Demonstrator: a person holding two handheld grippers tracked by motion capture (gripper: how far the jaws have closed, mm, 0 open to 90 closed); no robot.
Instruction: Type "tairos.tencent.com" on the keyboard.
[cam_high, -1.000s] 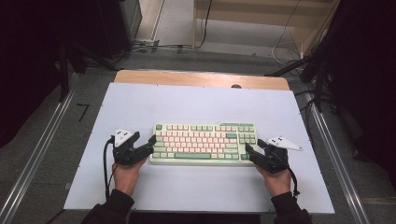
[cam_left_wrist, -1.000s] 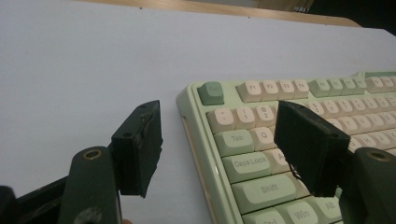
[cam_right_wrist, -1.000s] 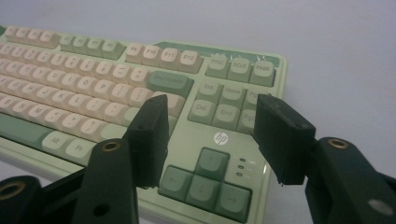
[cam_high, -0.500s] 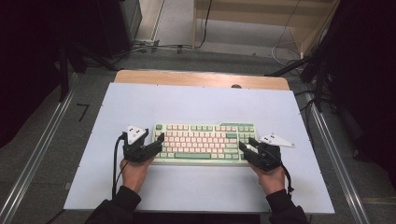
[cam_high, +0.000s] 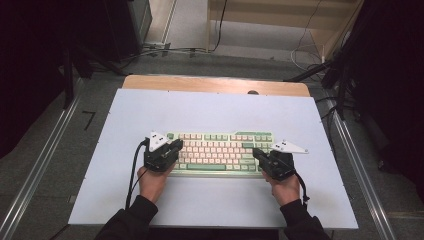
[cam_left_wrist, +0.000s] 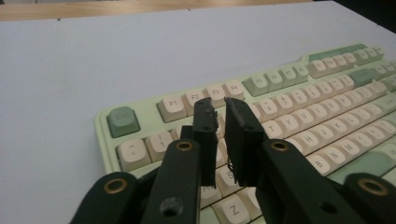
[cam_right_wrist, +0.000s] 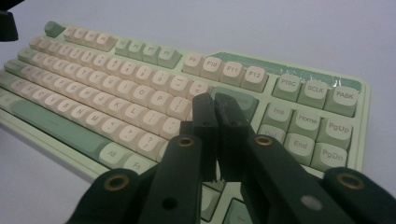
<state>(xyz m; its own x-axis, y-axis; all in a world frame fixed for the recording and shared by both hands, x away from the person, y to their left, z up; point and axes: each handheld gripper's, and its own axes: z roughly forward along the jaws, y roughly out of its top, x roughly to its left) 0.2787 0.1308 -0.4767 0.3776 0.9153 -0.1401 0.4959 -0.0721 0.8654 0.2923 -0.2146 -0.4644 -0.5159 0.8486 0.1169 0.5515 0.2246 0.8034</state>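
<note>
A pale green keyboard (cam_high: 220, 150) with cream and green keys lies across the middle of the white table top (cam_high: 215, 107). My left gripper (cam_high: 176, 146) hovers over its left end, jaws pressed almost together with nothing between them. In the left gripper view the left gripper (cam_left_wrist: 220, 105) points at the keyboard's (cam_left_wrist: 299, 107) number row below the F keys. My right gripper (cam_high: 257, 152) is over the right end, also shut and empty. In the right gripper view the right gripper (cam_right_wrist: 214, 99) sits above the keyboard's (cam_right_wrist: 116, 93) keys beside the Ins and Home block.
A wooden strip (cam_high: 215, 84) runs along the far edge of the table. Metal rails (cam_high: 40, 165) flank both sides, and cables (cam_high: 165, 50) lie on the floor beyond. Bare white surface surrounds the keyboard on all sides.
Both grippers have moved inward from beside the keyboard's ends to over its outer keys. The keyboard has stayed where it was.
</note>
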